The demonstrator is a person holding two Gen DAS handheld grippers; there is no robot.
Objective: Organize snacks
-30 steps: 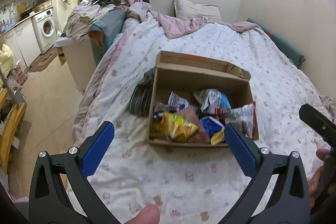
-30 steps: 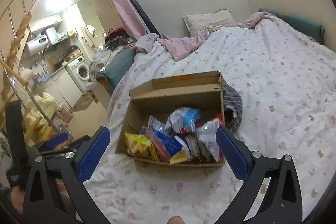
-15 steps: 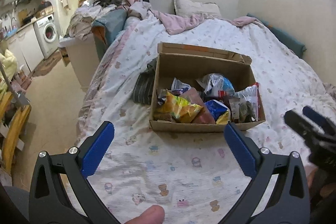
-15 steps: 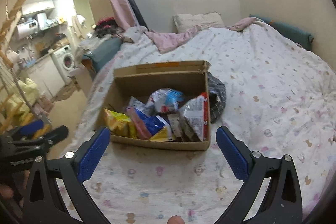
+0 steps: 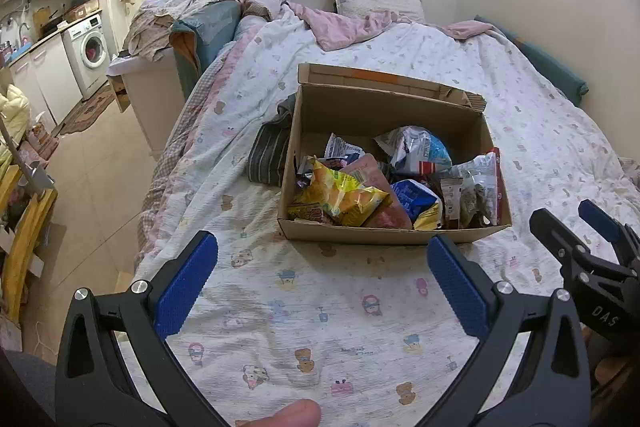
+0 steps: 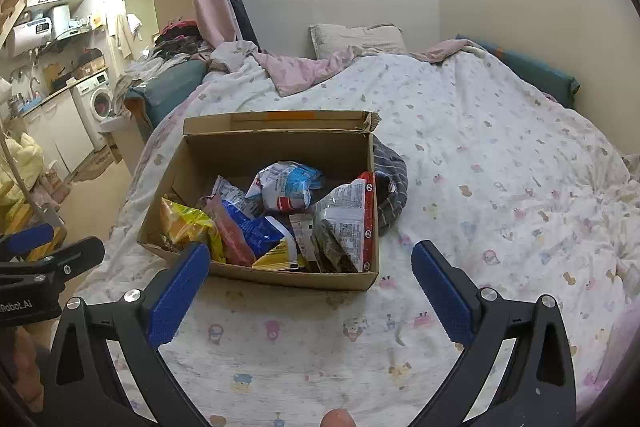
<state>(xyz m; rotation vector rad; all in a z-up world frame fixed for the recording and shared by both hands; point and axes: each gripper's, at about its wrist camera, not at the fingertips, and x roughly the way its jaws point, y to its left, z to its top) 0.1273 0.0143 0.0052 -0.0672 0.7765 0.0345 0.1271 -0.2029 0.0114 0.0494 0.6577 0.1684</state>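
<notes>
Both claws, left gripper [image 5: 322,277] and right gripper [image 6: 310,287], hover wide open and empty before the cardboard box [image 5: 384,233] heaped with snack packets [image 6: 280,215] – start or finish, hard to call

Bare bedspread [image 5: 320,307] before packet-crammed box [image 5: 384,233].

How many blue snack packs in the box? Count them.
2. A white-and-light-blue bag lies toward the back of the cardboard box; a dark blue pack sits near the front, mid-pile. Others may be buried underneath.

"DAS" — right gripper [image 5: 592,239]; "Robot.AI" — left gripper [image 6: 40,247]
</notes>
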